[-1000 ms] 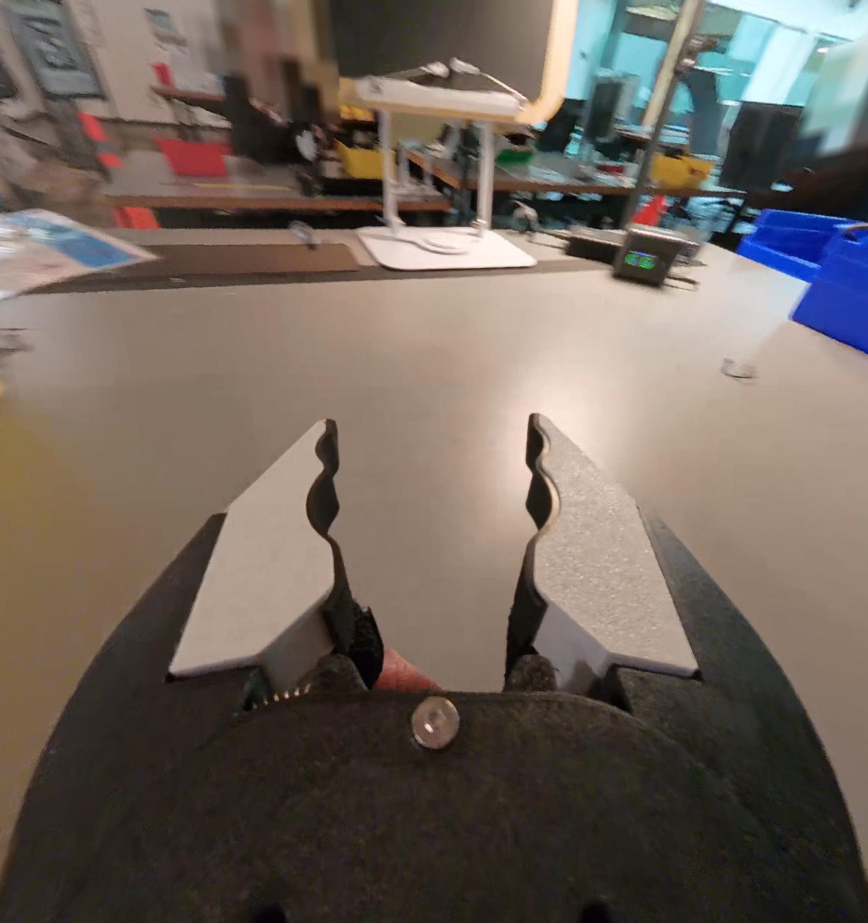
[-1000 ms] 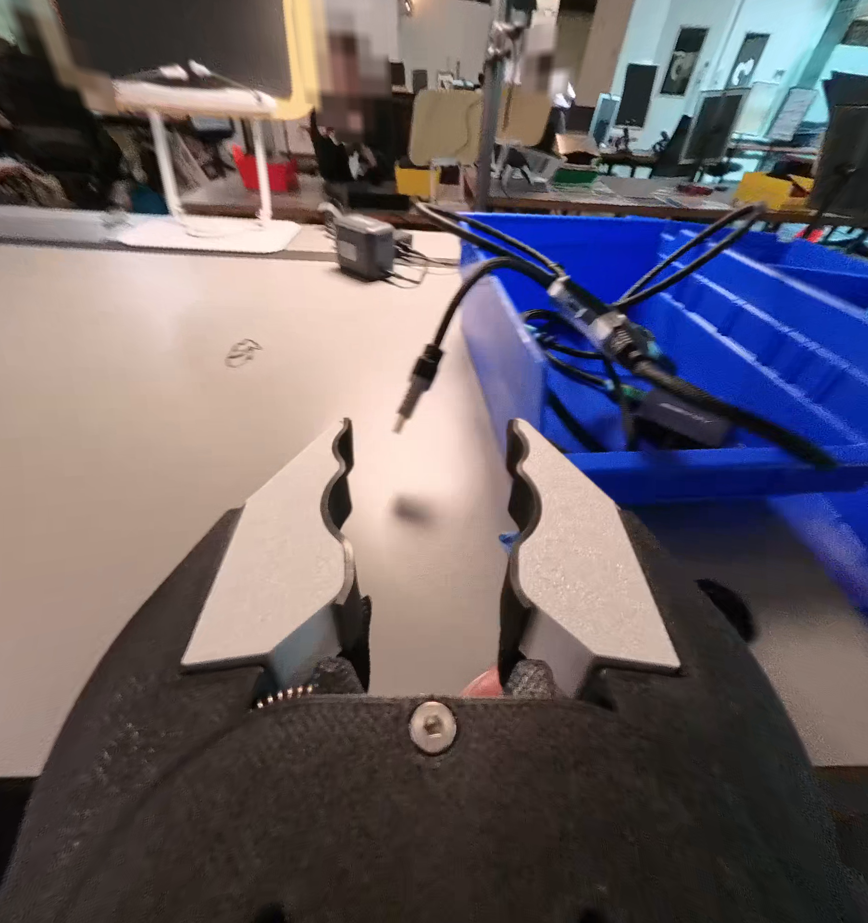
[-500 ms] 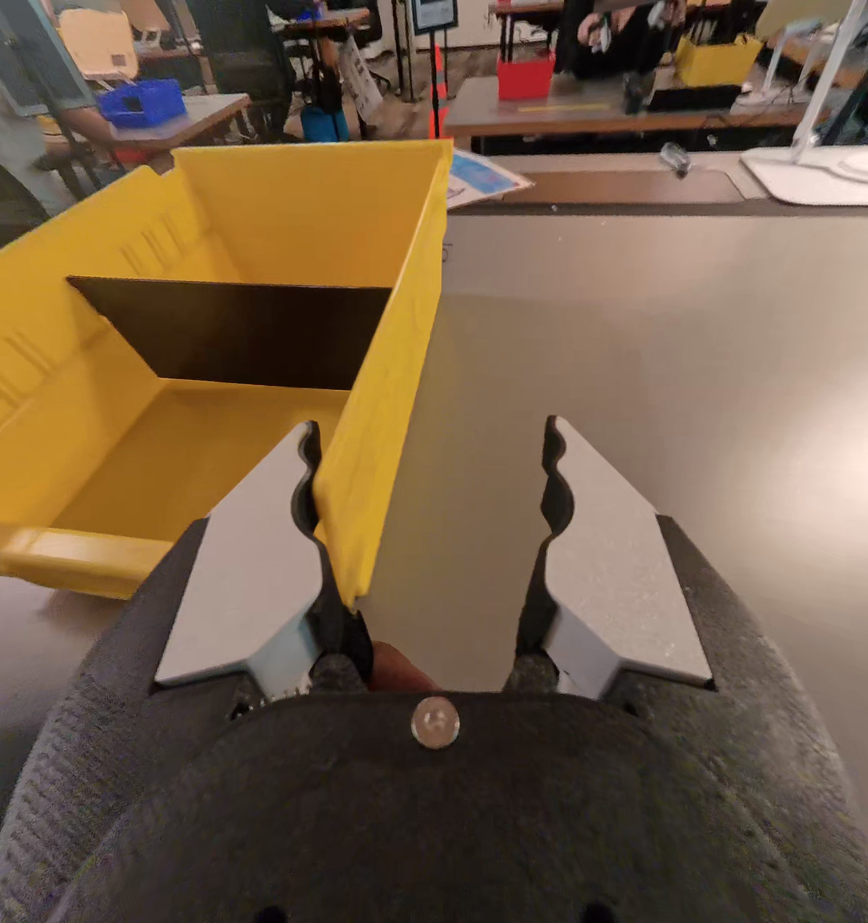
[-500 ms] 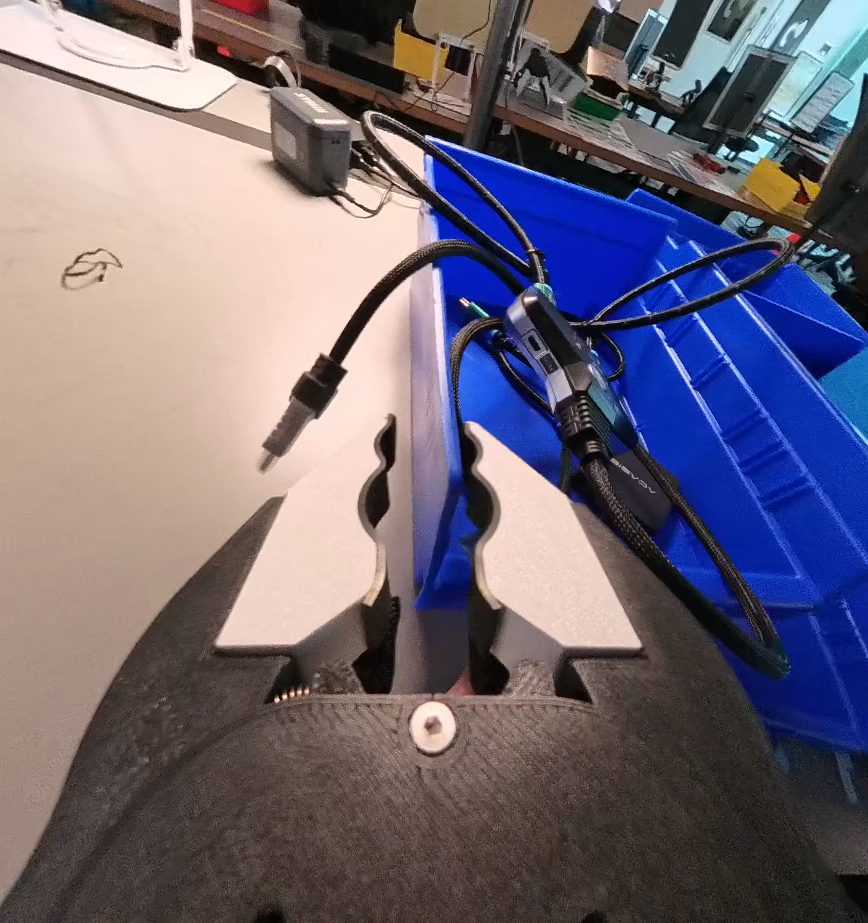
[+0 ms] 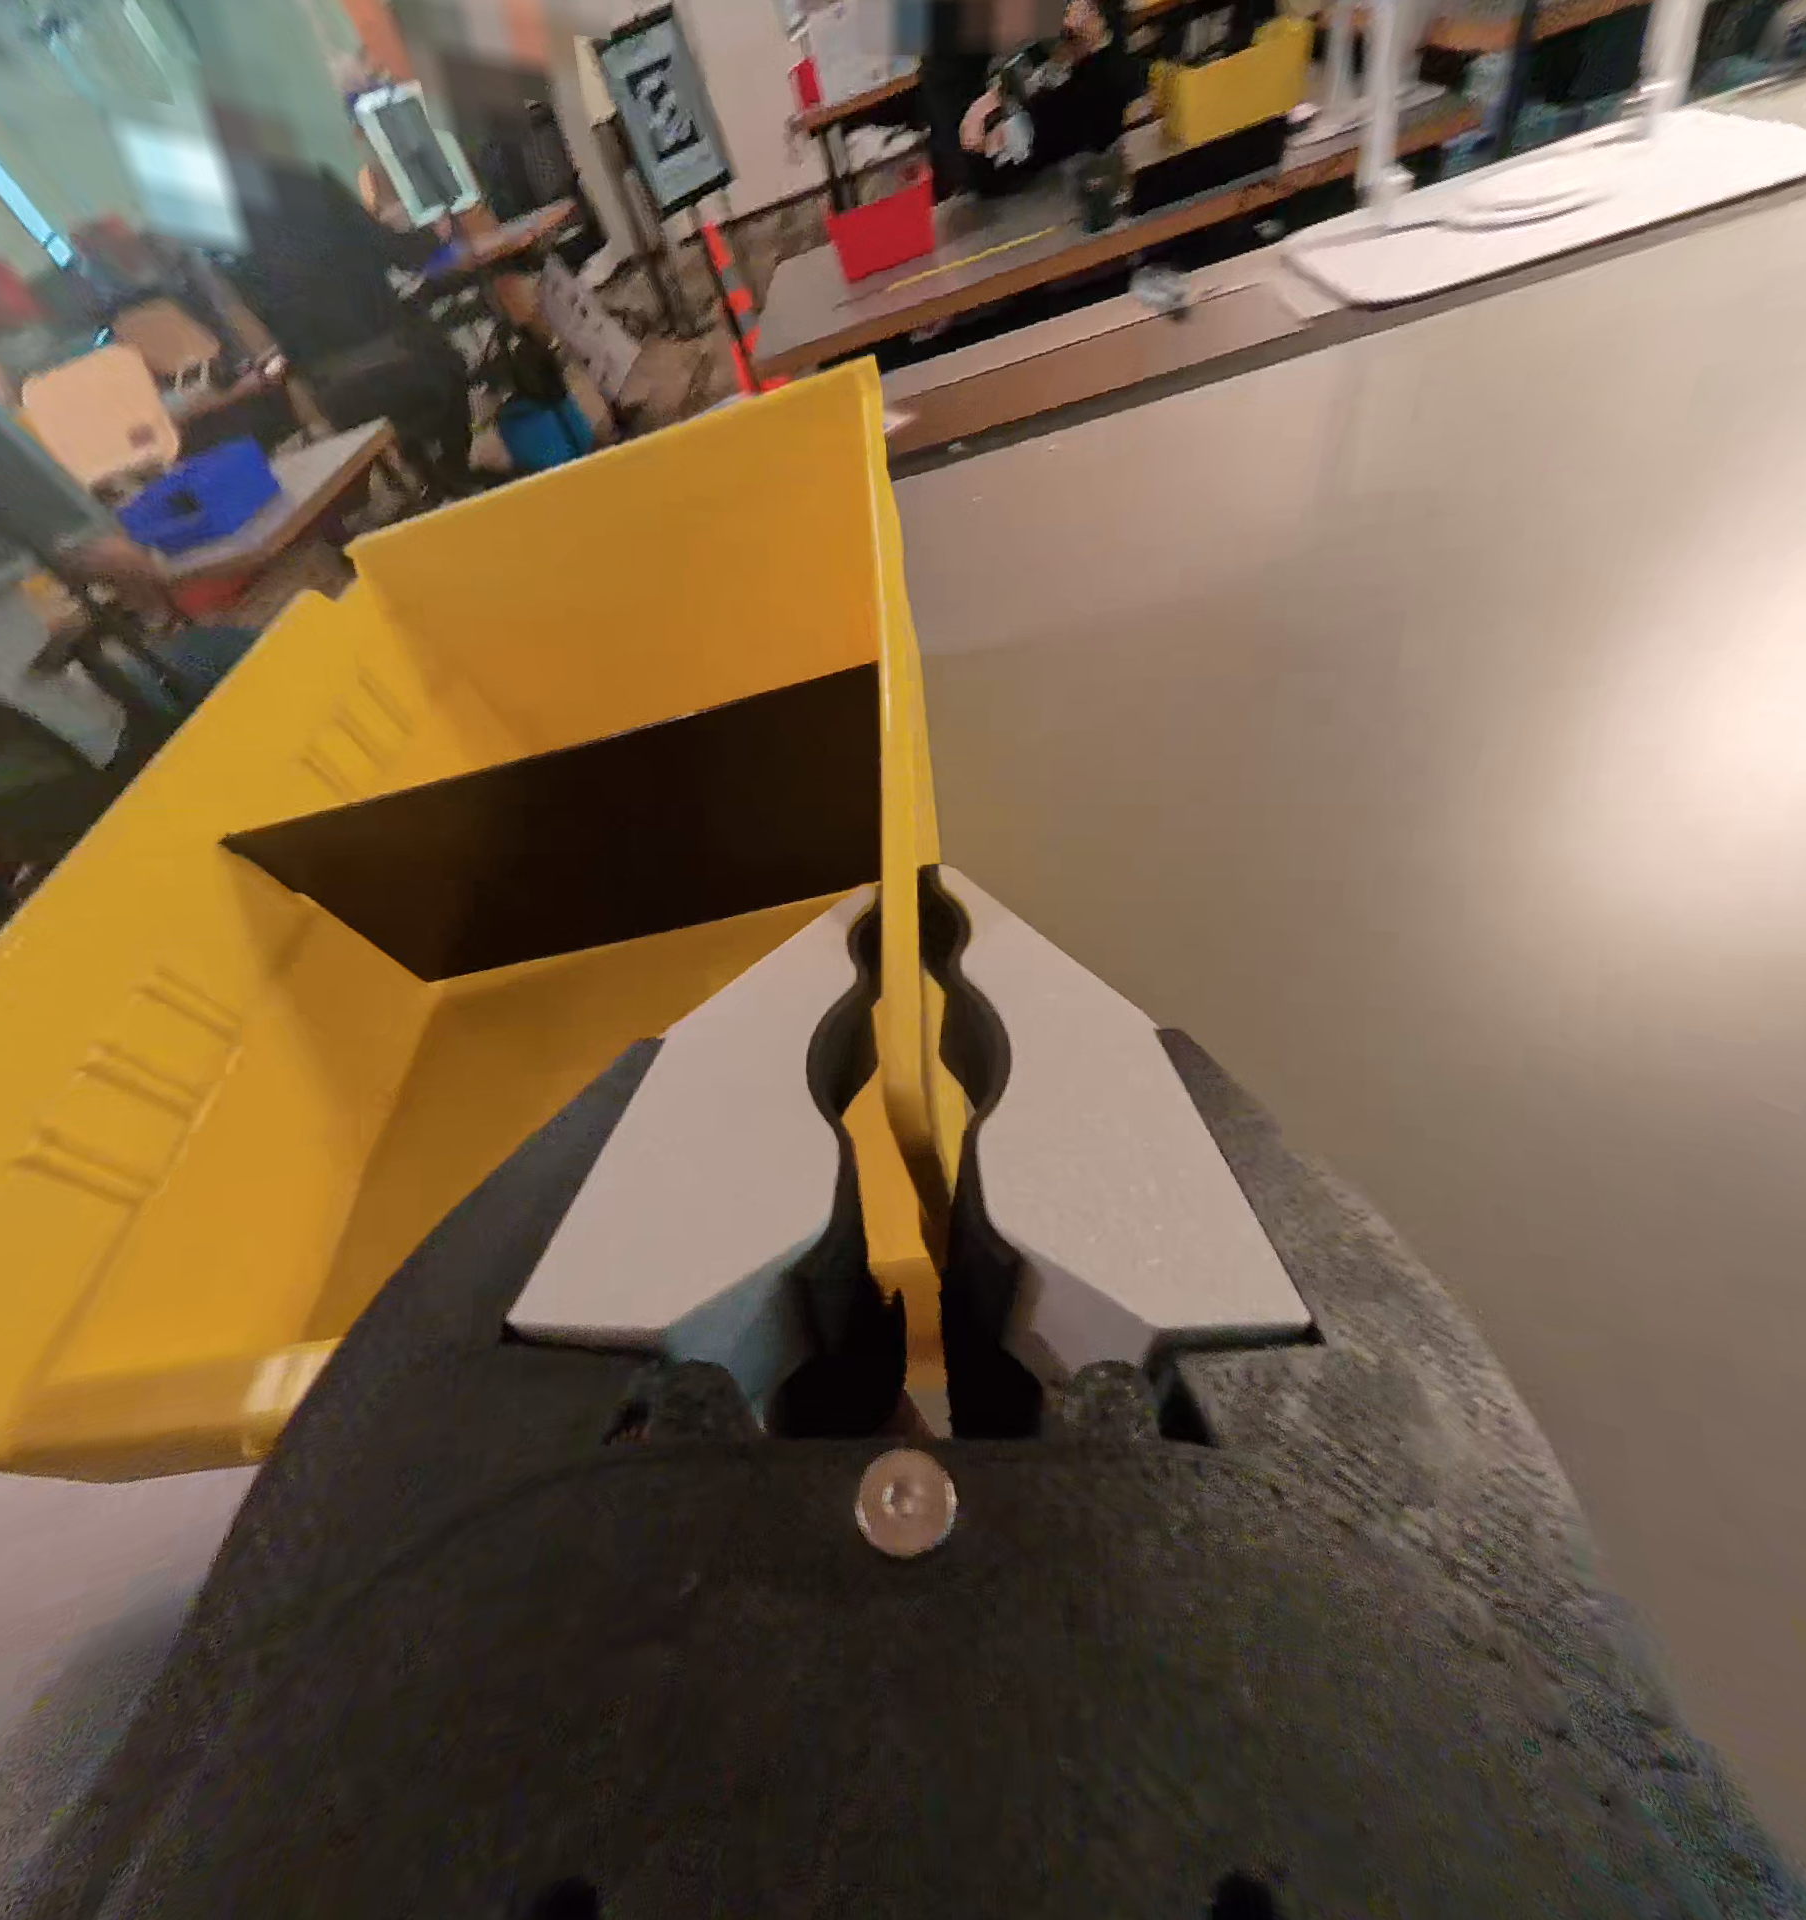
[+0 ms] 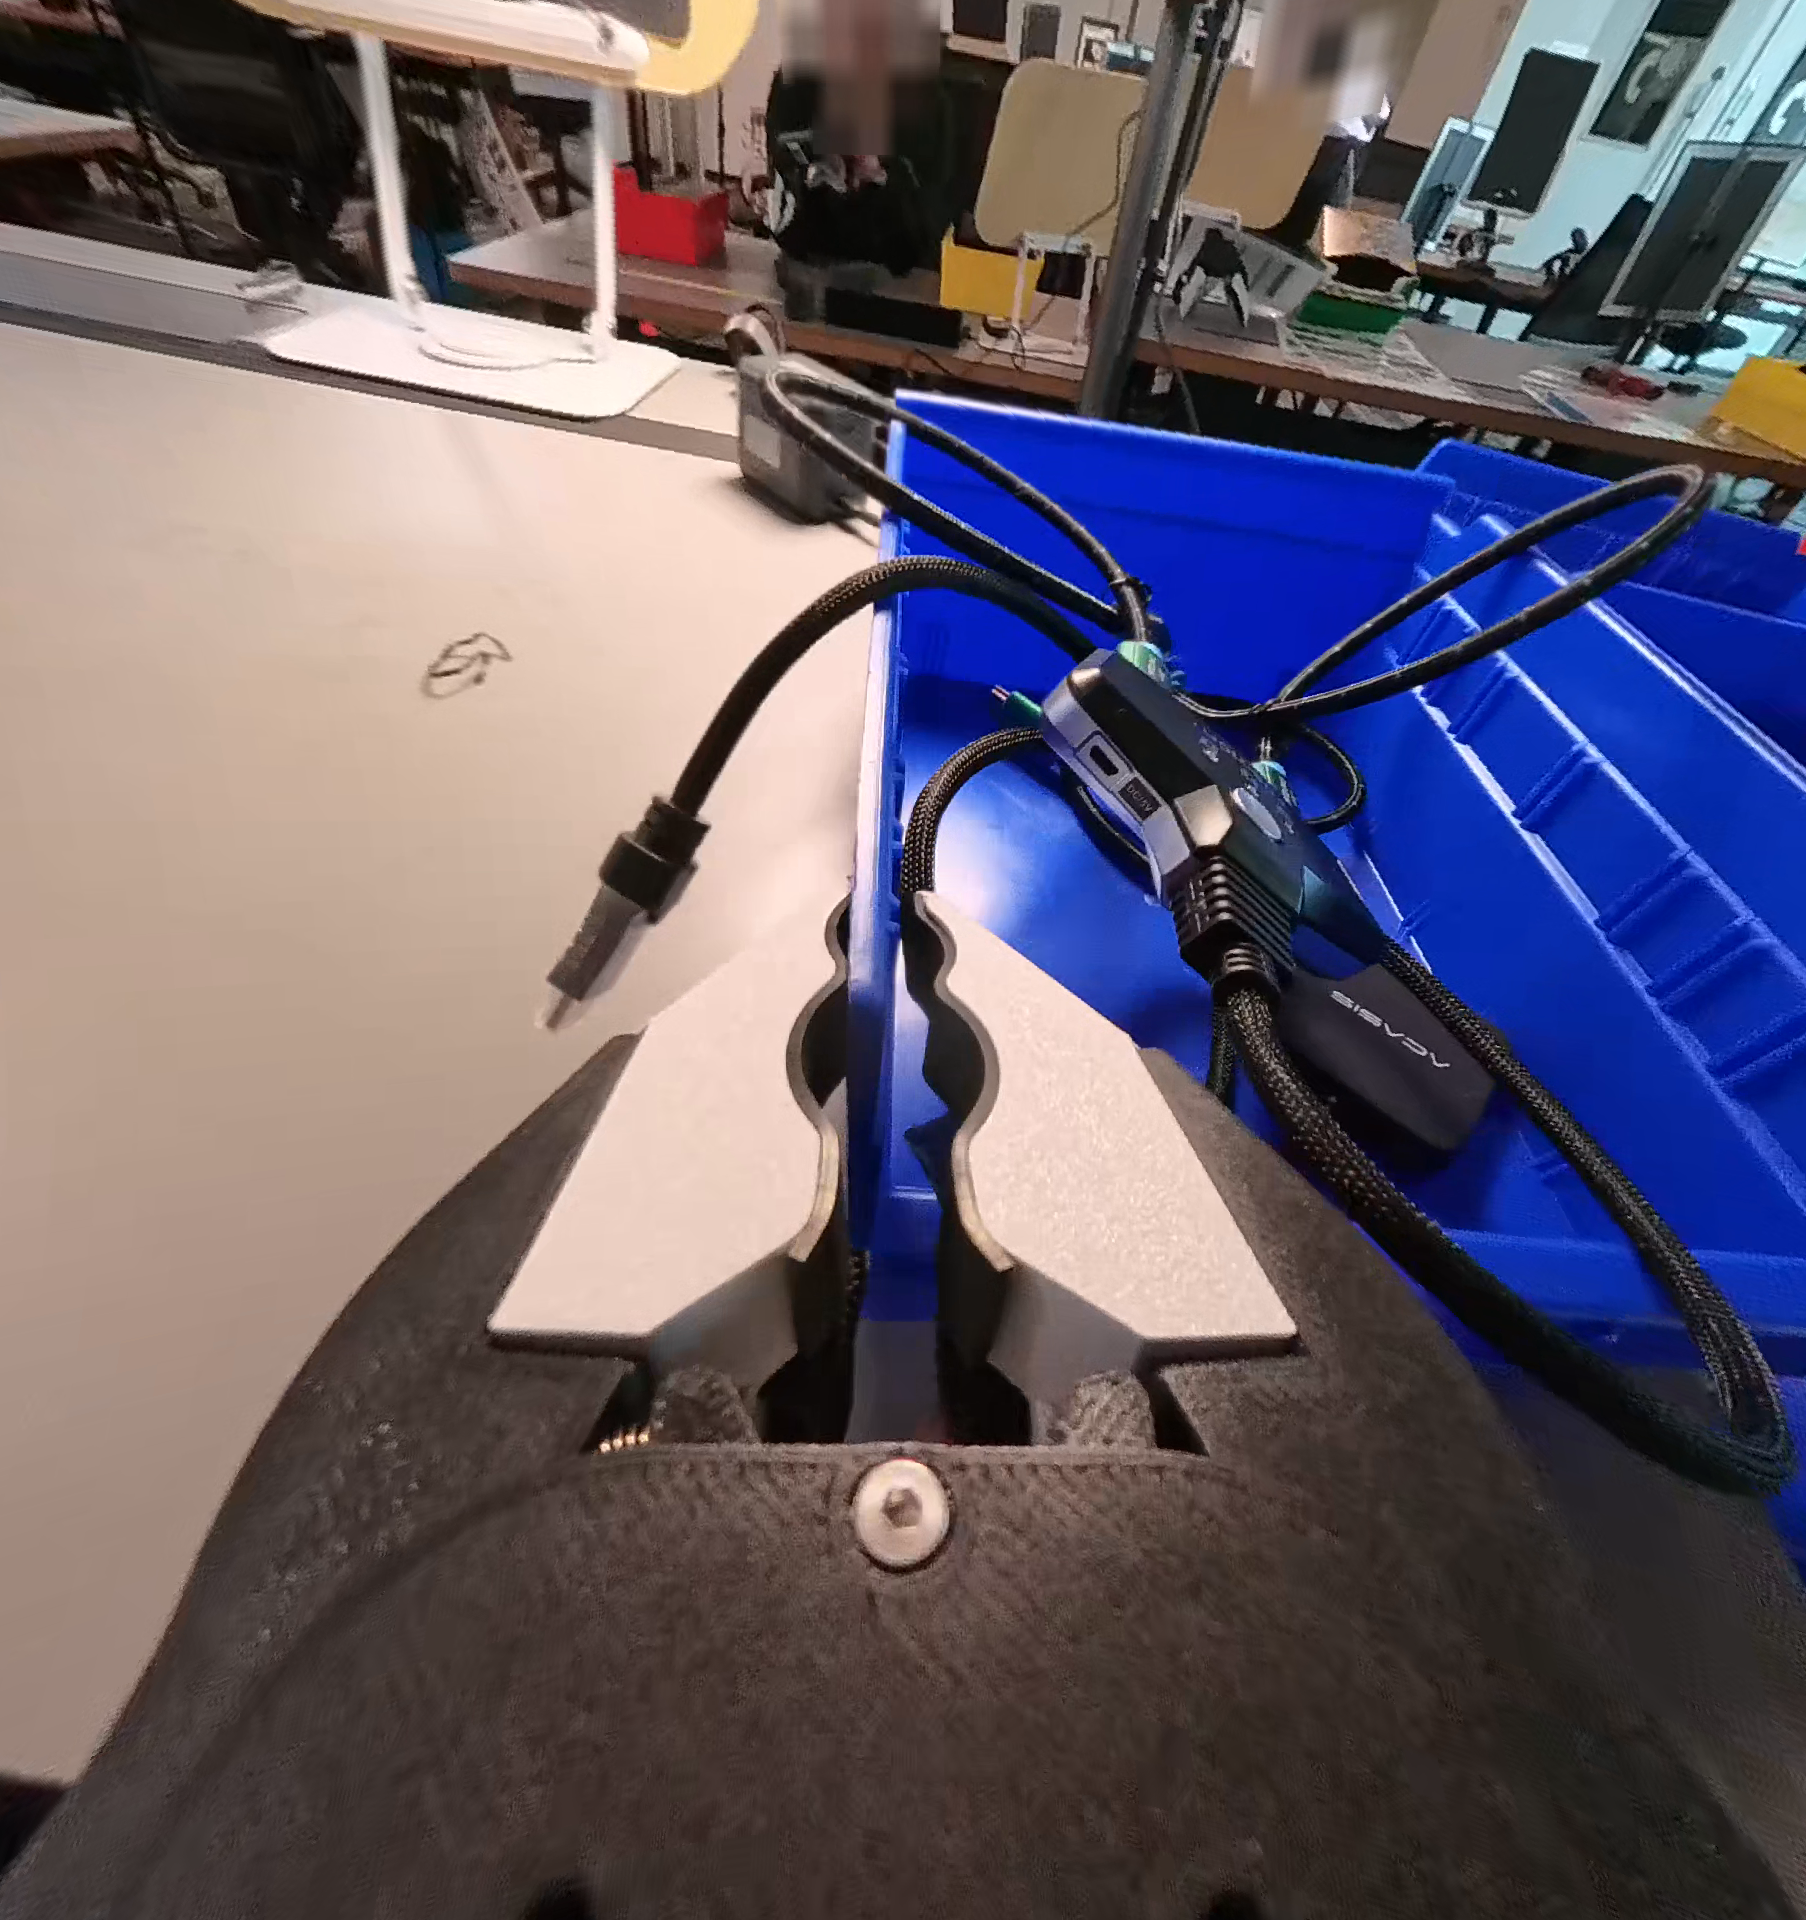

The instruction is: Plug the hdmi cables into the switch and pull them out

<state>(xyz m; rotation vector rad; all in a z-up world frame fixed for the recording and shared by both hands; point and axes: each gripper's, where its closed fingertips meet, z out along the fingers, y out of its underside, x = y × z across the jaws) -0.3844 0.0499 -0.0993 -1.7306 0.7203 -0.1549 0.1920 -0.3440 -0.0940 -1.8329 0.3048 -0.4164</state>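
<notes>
In the right wrist view a grey HDMI switch [image 6: 1179, 774] lies in a blue bin [image 6: 1294, 582] among black braided cables [image 6: 1325, 1143]. One cable hangs over the bin's left wall, its plug [image 6: 618, 925] above the table. A dark flat box [image 6: 1387, 1049] lies beside the switch. My right gripper [image 6: 883, 914] is shut on the blue bin's left wall. In the left wrist view my left gripper [image 5: 899, 904] is shut on the right wall of an empty yellow bin [image 5: 307, 987] with a black divider [image 5: 587, 831].
A grey table [image 6: 203, 727] spreads between the bins. A white lamp base [image 6: 483, 358] and a grey power adapter [image 6: 795, 447] stand at its far edge. More blue bins [image 6: 1709, 665] lie to the right. Workbenches and people are behind. Left tips to right tips: about 70 centimetres.
My left gripper swung left to the yellow bin and closed on its right wall. My right gripper moved to the blue bin and closed on its left wall.
</notes>
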